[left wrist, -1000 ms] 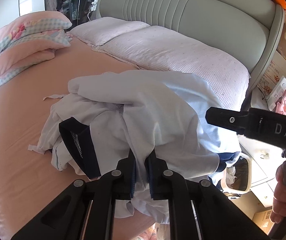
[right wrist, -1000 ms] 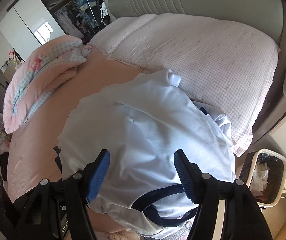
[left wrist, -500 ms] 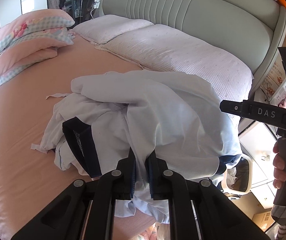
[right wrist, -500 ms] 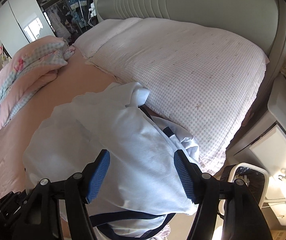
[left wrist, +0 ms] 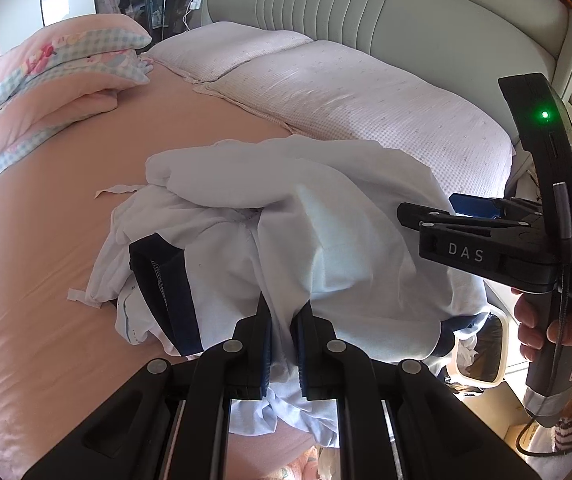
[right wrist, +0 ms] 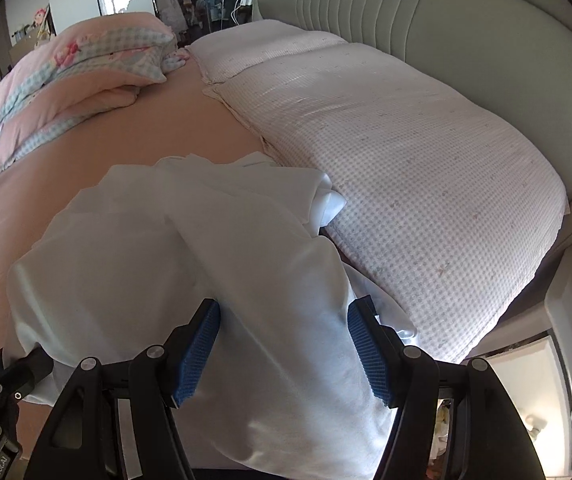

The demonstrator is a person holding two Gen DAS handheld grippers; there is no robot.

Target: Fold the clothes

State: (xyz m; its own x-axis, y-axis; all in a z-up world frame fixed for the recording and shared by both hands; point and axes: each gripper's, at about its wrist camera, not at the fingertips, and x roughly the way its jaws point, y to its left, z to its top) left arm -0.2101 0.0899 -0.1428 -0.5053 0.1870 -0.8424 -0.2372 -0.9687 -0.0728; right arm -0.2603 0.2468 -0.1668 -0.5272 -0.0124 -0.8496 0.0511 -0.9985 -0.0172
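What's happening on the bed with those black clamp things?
A person is using two handheld grippers to fold laundry. The left gripper is shut on a fold of a crumpled white garment with navy trim lying on the pink bed sheet. The right gripper is open, its blue pads either side of the cloth without pinching it. Nothing is folded yet. Two pillows and a rolled pink quilt lie beyond.

Two pillows (right wrist: pixel 386 168) lie against the headboard (right wrist: pixel 466 40), a folded quilt (right wrist: pixel 66 92) on the pink sheet (left wrist: pixel 46 240).
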